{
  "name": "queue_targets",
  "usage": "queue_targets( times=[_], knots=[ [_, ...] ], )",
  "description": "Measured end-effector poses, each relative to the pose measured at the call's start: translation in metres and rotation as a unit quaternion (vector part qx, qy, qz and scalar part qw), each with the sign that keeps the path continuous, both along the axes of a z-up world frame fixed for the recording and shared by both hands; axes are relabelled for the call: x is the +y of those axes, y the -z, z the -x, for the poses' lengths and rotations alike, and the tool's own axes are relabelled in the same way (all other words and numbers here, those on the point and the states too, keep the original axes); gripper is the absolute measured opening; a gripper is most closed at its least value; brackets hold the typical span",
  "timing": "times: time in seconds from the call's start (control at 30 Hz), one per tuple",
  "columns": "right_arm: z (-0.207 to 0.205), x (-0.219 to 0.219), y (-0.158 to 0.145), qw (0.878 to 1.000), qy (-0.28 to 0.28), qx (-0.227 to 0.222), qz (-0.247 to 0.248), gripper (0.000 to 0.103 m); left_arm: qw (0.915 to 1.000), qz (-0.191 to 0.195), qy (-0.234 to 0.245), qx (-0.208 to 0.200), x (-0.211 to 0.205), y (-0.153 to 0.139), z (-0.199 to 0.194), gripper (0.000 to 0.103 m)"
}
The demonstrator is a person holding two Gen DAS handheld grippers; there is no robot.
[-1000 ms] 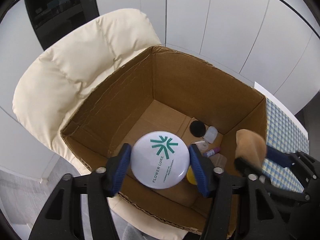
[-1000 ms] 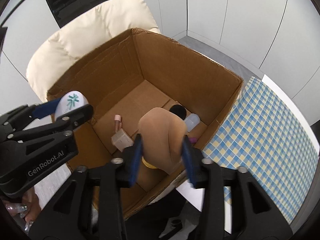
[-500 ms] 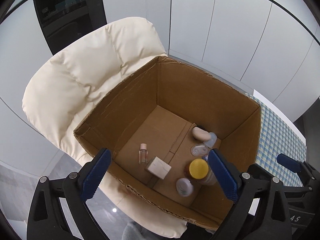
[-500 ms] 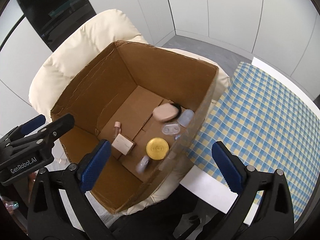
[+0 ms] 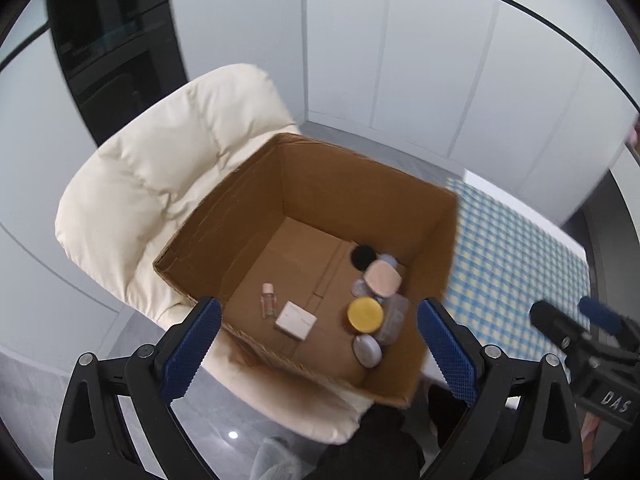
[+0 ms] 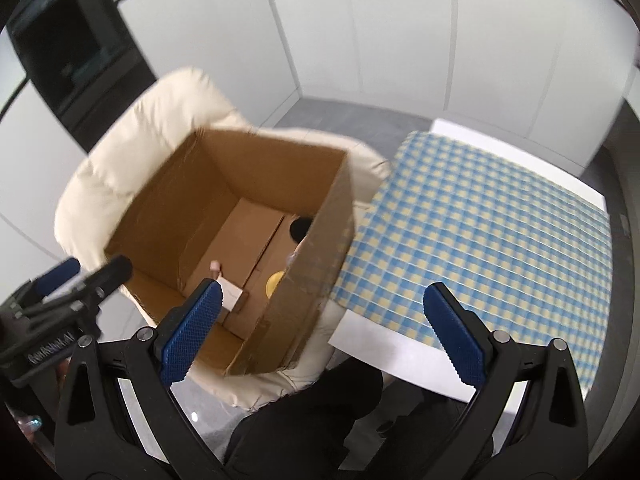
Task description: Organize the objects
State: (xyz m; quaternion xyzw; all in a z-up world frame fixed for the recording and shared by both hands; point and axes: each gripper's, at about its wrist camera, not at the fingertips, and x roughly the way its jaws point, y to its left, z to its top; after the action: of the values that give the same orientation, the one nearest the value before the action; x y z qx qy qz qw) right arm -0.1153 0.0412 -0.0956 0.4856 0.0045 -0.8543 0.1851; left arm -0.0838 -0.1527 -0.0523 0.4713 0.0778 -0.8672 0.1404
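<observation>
An open cardboard box [image 5: 256,184] [image 6: 332,248] rests on a cream padded chair [image 5: 168,184] [image 6: 168,128]. On its floor lie a beige compact [image 5: 383,279], a yellow-lidded jar [image 5: 365,314], a white round case [image 5: 366,351], a small white carton [image 5: 296,320], a little pink-capped bottle [image 5: 269,300] and a black round item [image 5: 363,257]. My left gripper [image 5: 320,344] hangs open and empty above the box's near edge. My right gripper [image 6: 324,332] is open and empty too, above the box's near right corner beside the table.
A table with a blue and yellow checked cloth [image 6: 480,232] [image 5: 516,264] stands right of the box. White wall panels [image 5: 400,60] rise behind, and a dark glass cabinet [image 5: 112,48] is at the upper left. A person's dark clothing [image 6: 312,420] shows below.
Both grippers opened and let go: the white round case and the beige compact now lie in the box. Both grippers then rose and drew back, the right one shifting toward the table.
</observation>
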Motion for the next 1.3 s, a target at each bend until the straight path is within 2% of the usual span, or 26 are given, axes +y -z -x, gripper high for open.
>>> queue_targets(
  times=[0.17, 0.27, 0.4, 0.47, 0.6, 0.77, 0.93, 1.17, 1.3],
  knots=[
    [-0.029, 0.030, -0.026, 0.997, 0.030, 0.008, -0.064, 0.102, 0.9985, 0.000, 0.055, -0.010, 0.037, -0.019, -0.014, 0.102],
    [-0.045, 0.055, -0.040, 0.995, 0.069, 0.014, -0.077, 0.102, 0.9973, 0.003, 0.070, -0.019, 0.056, -0.029, -0.022, 0.102],
    [-0.068, 0.087, -0.058, 0.990, 0.124, 0.015, -0.071, 0.102, 0.9955, 0.012, 0.093, -0.017, 0.079, -0.045, -0.036, 0.102],
    [-0.079, 0.100, -0.064, 0.988, 0.139, 0.011, -0.064, 0.102, 0.9944, 0.020, 0.103, -0.013, 0.090, -0.053, -0.044, 0.102],
    [-0.097, 0.115, -0.073, 0.986, 0.158, 0.007, -0.060, 0.102, 0.9922, 0.009, 0.124, -0.004, 0.109, -0.068, -0.061, 0.102],
    [-0.124, 0.135, -0.077, 0.980, 0.194, -0.003, -0.050, 0.102, 0.9892, 0.035, 0.142, 0.004, 0.132, -0.081, -0.076, 0.102],
    [-0.142, 0.145, -0.081, 0.977, 0.208, -0.003, -0.047, 0.102, 0.9872, 0.054, 0.149, -0.016, 0.146, -0.084, -0.085, 0.102],
    [-0.155, 0.150, -0.083, 0.976, 0.216, -0.007, -0.036, 0.102, 0.9849, 0.066, 0.159, -0.016, 0.155, -0.087, -0.101, 0.102],
    [-0.160, 0.154, -0.083, 0.975, 0.219, -0.007, -0.026, 0.102, 0.9850, 0.059, 0.162, -0.015, 0.156, -0.088, -0.105, 0.102]
  ],
)
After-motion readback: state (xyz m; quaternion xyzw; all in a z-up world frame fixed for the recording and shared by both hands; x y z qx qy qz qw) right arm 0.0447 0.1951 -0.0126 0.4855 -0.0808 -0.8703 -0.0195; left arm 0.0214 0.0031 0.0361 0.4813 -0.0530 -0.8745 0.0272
